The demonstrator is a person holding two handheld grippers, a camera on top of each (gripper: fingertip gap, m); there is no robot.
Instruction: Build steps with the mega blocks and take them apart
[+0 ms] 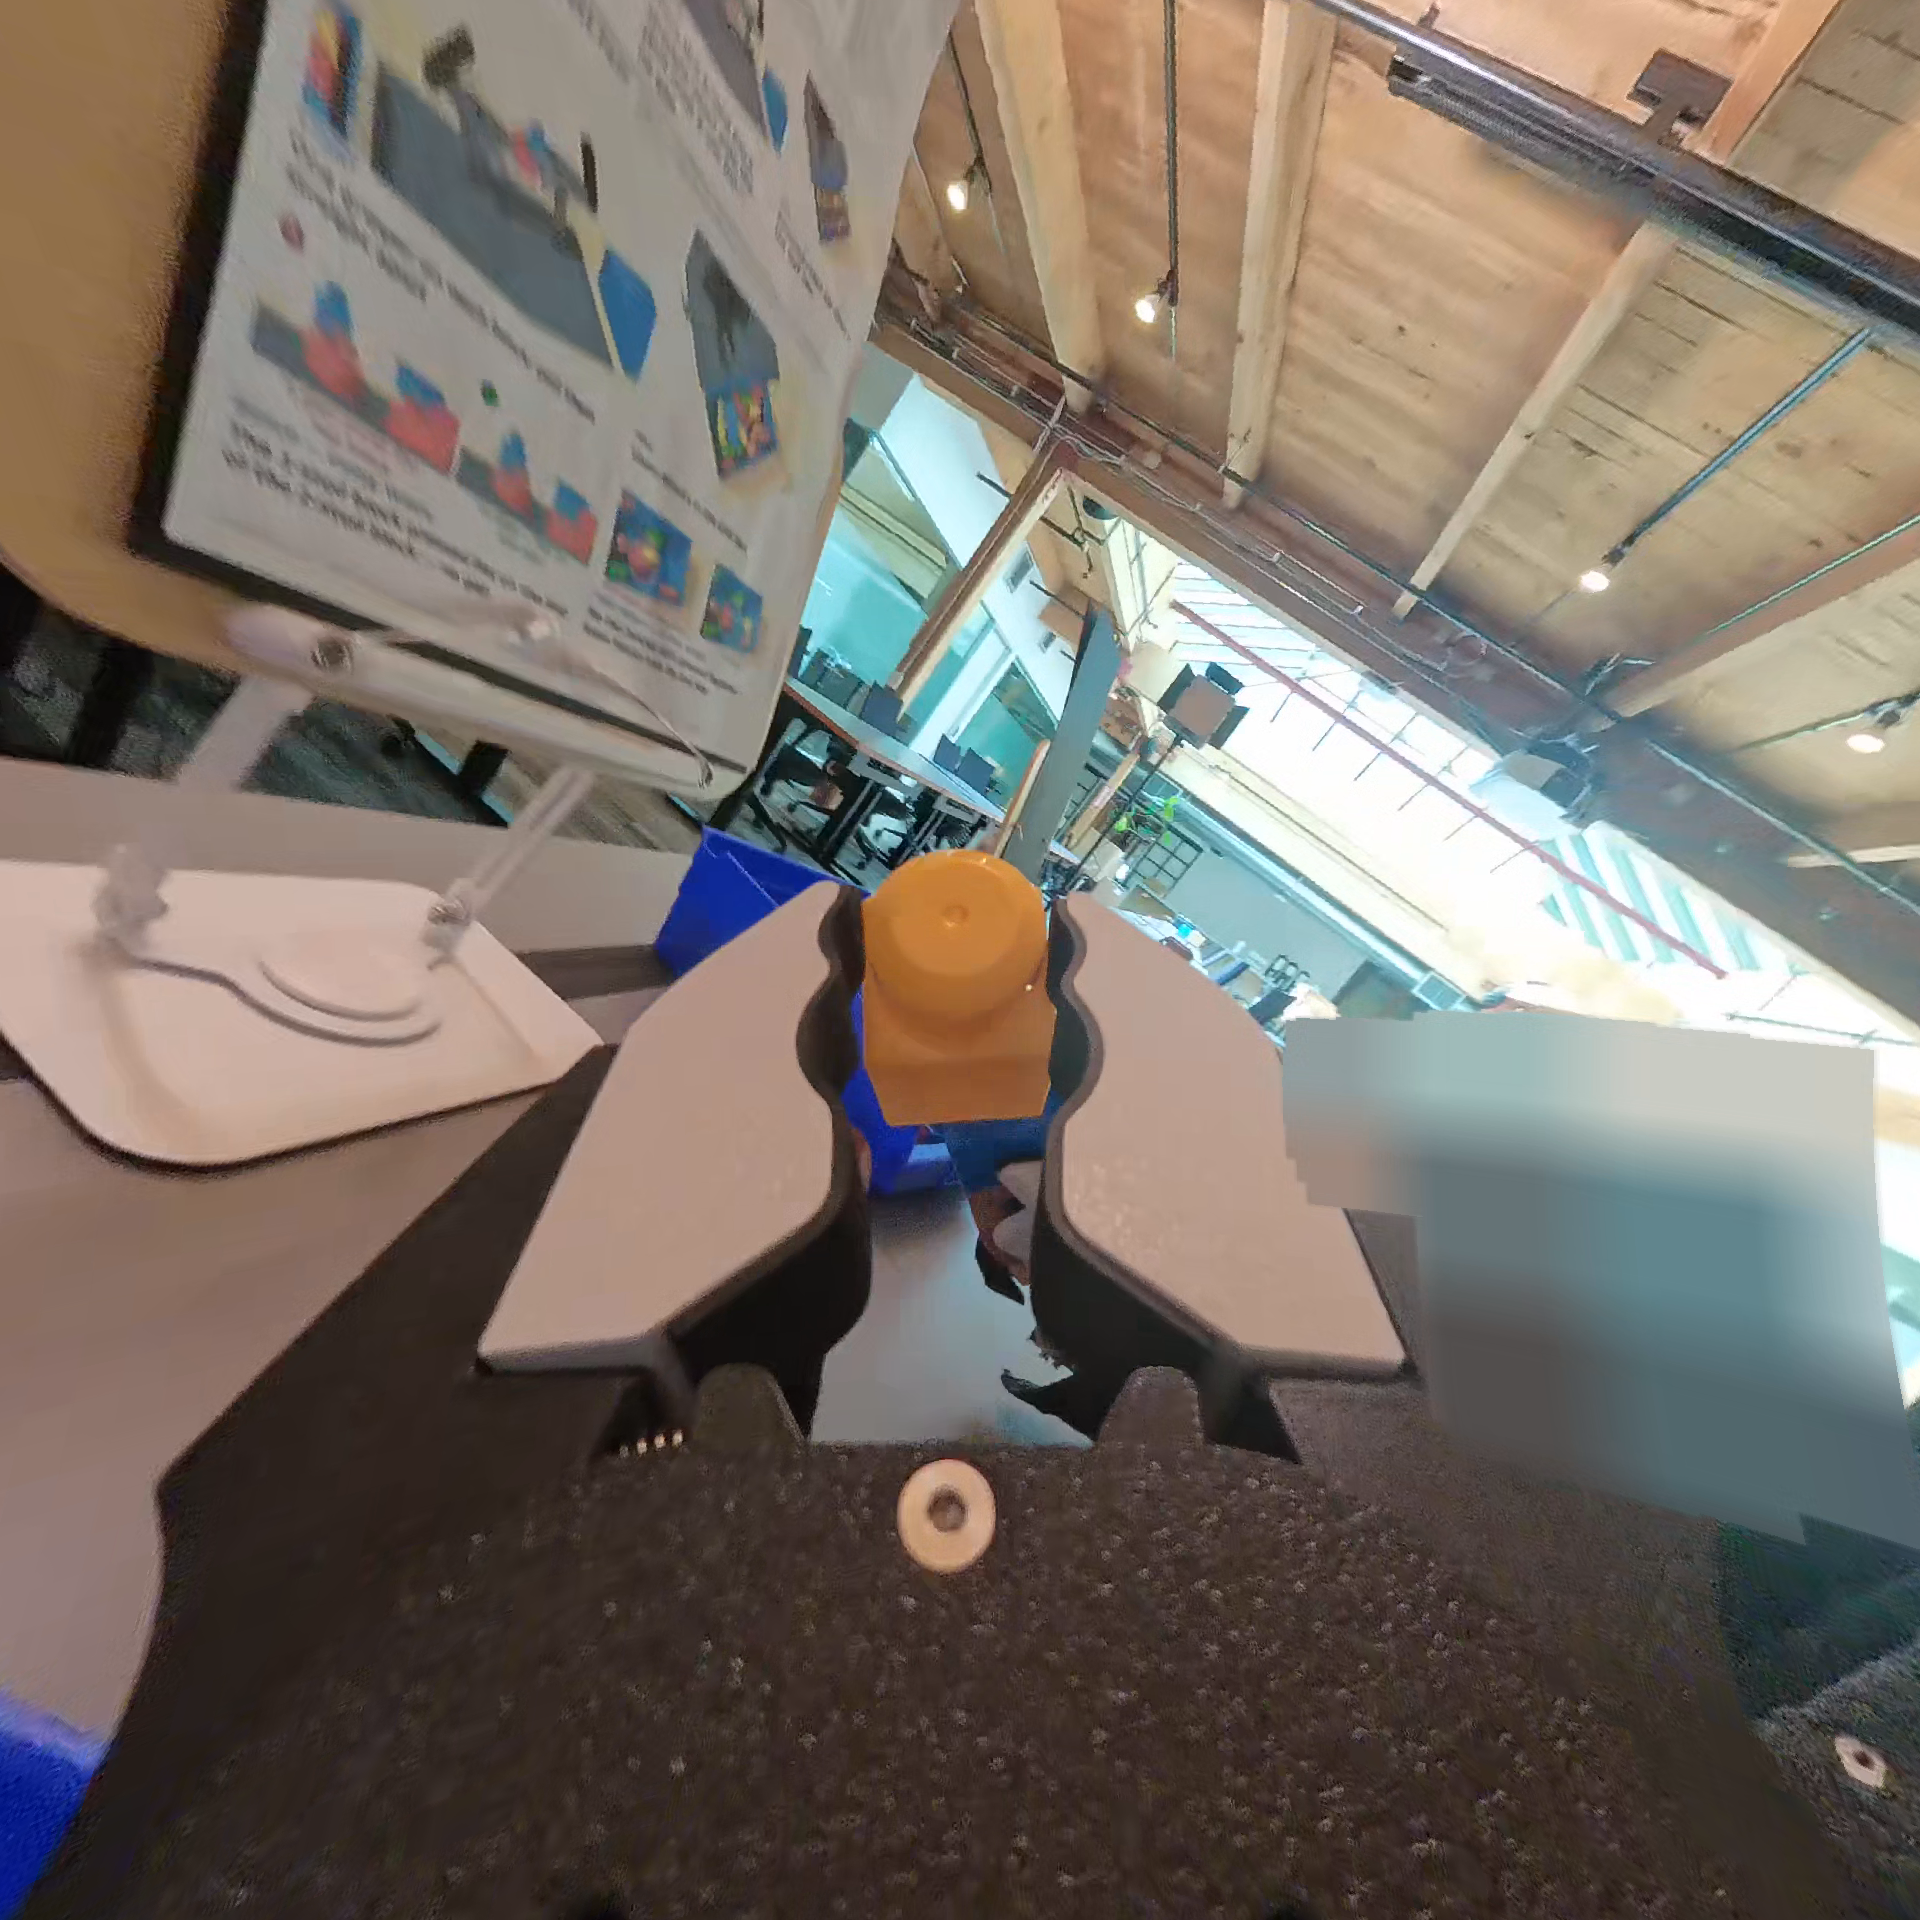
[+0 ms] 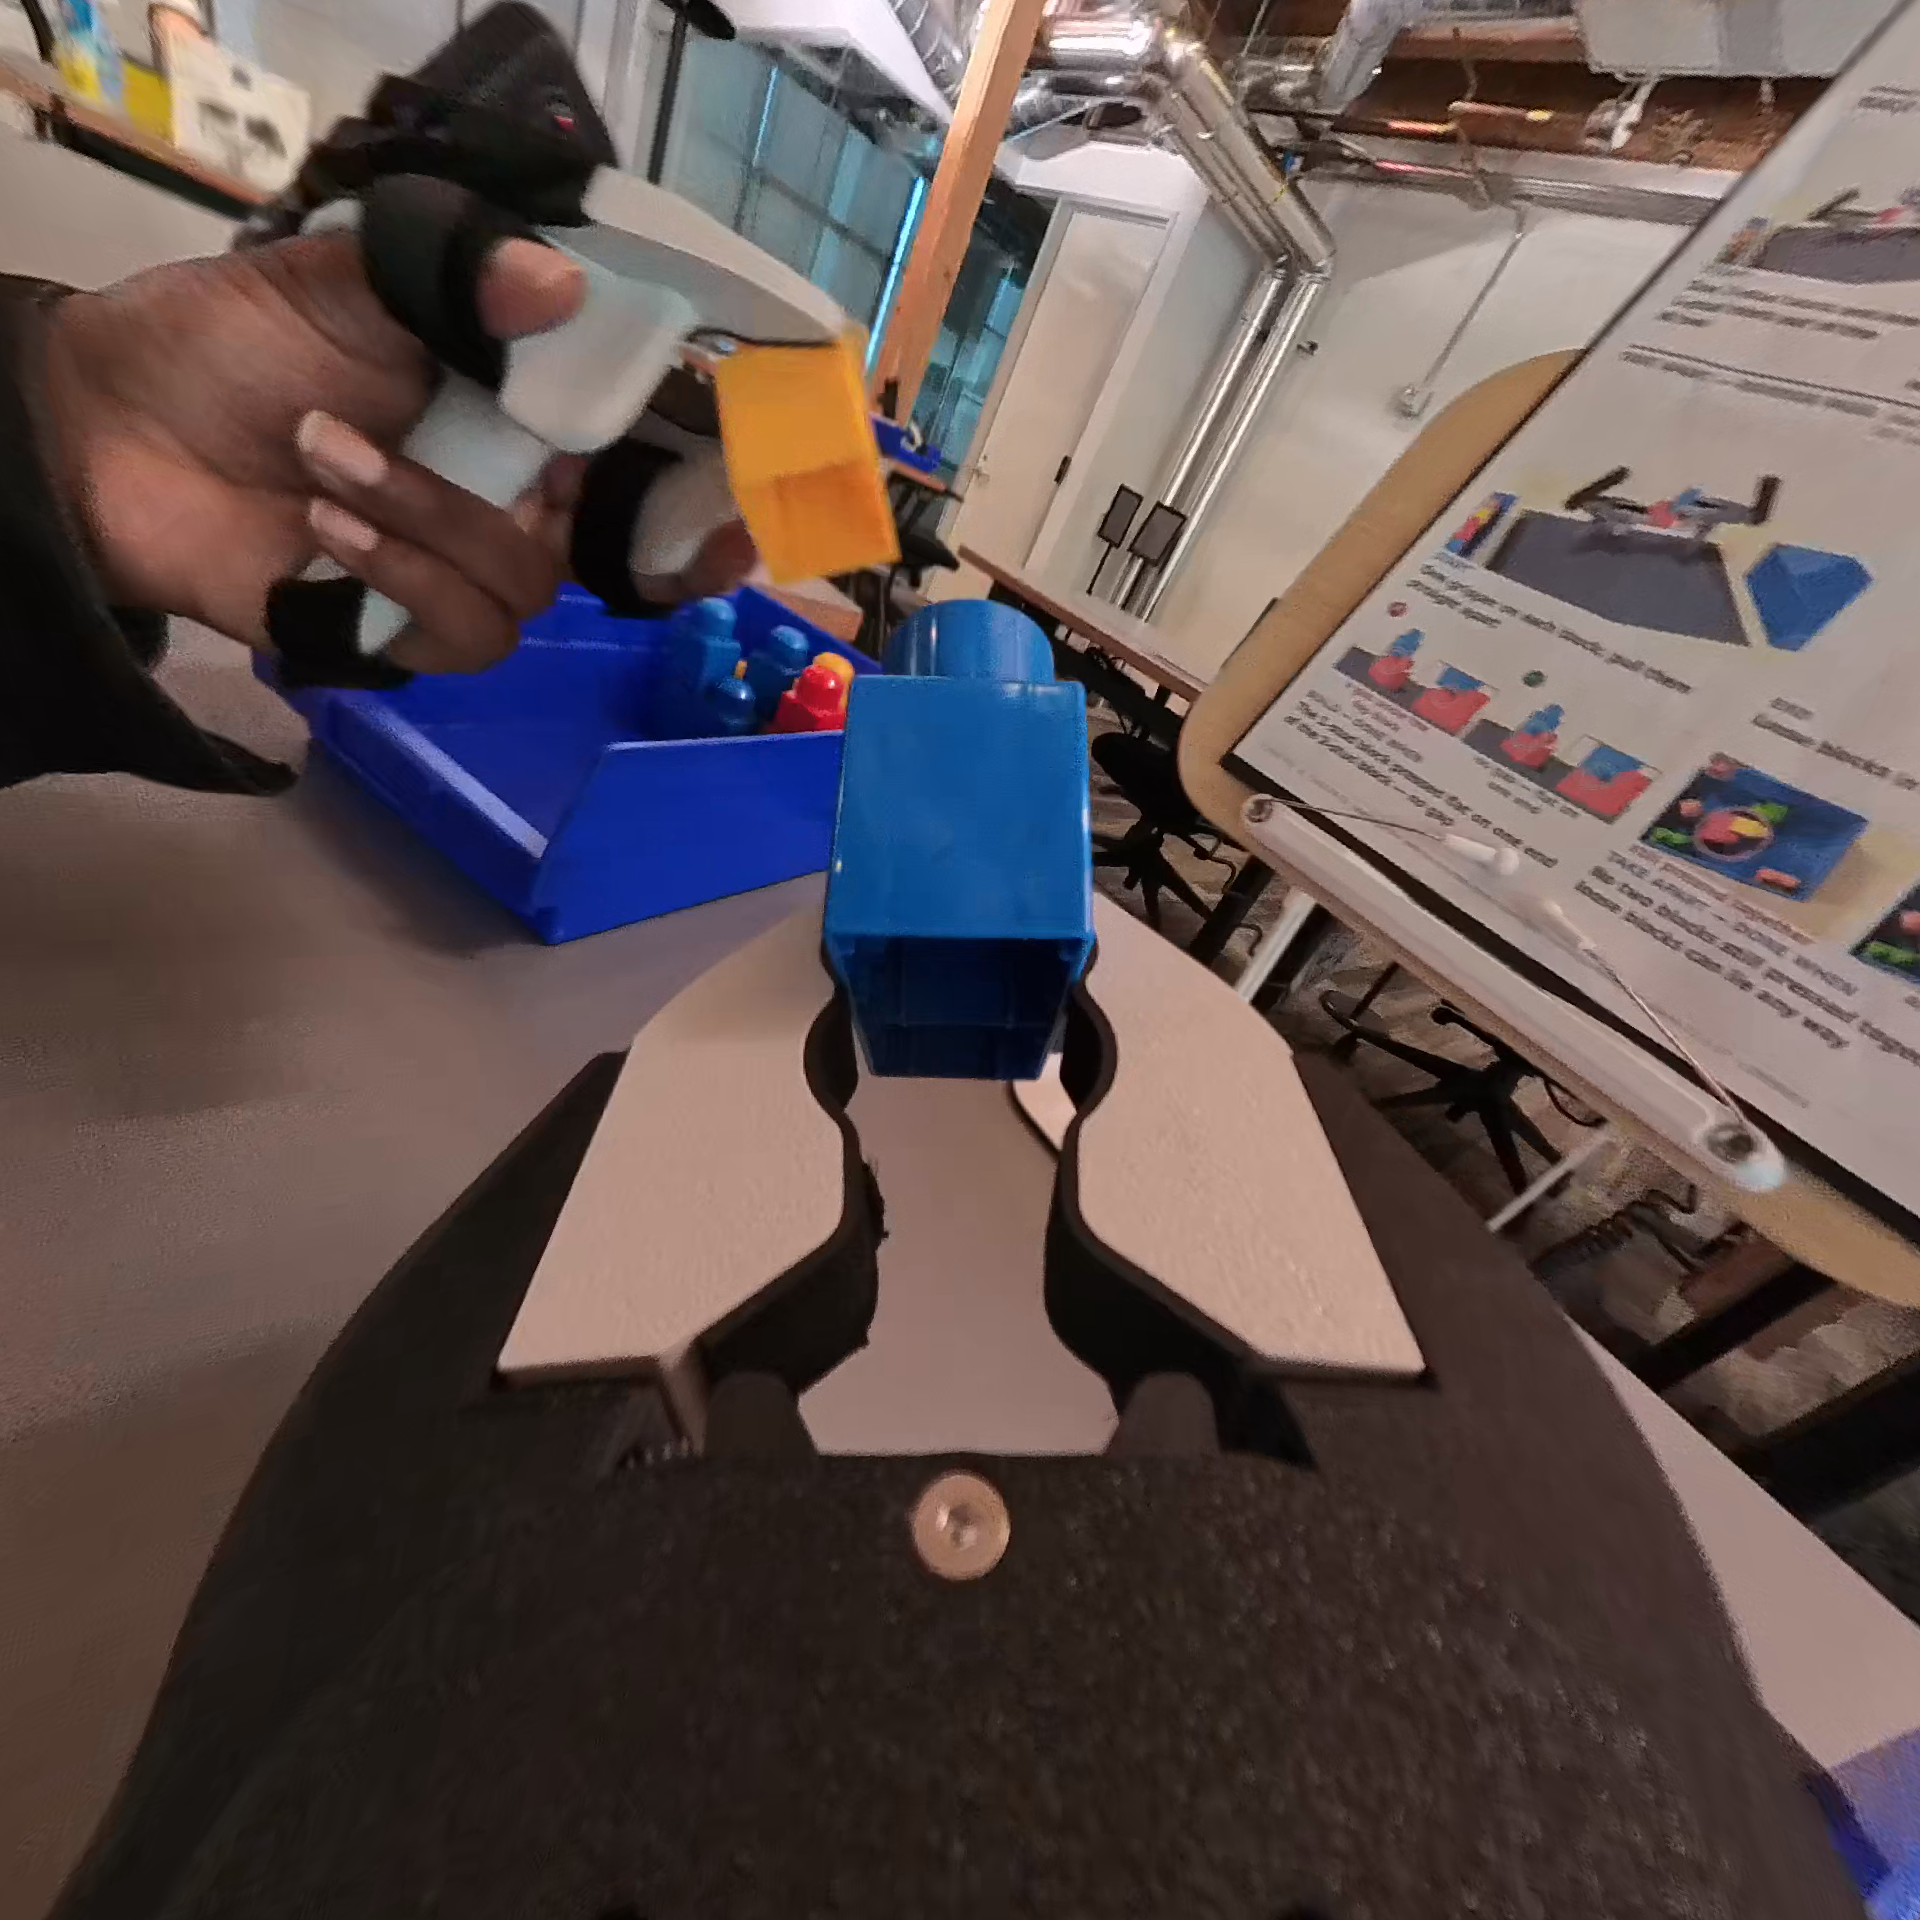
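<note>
My left gripper [image 1: 954, 971] is shut on an orange one-stud block [image 1: 956, 1013], held up in the air with its stud toward the camera. My right gripper [image 2: 961, 997] is shut on a blue one-stud block [image 2: 961, 862], stud pointing away and hollow base toward the camera. In the right wrist view the left gripper [image 2: 717, 343], held by a person's hand [image 2: 270, 436], carries the orange block [image 2: 805, 468] above and left of the blue block, apart from it. A blue bin [image 2: 582, 790] on the grey table holds several loose blue, red and yellow blocks [image 2: 769, 681].
An instruction sheet [image 2: 1621, 582] on a white stand [image 1: 260, 997] stands at the table's edge, right of the right gripper. The blue bin also shows behind the left fingers [image 1: 727, 894]. Office desks, chairs and a wooden ceiling lie beyond the table. Some 15 centimetres of space lies between my two pairs of fingers.
</note>
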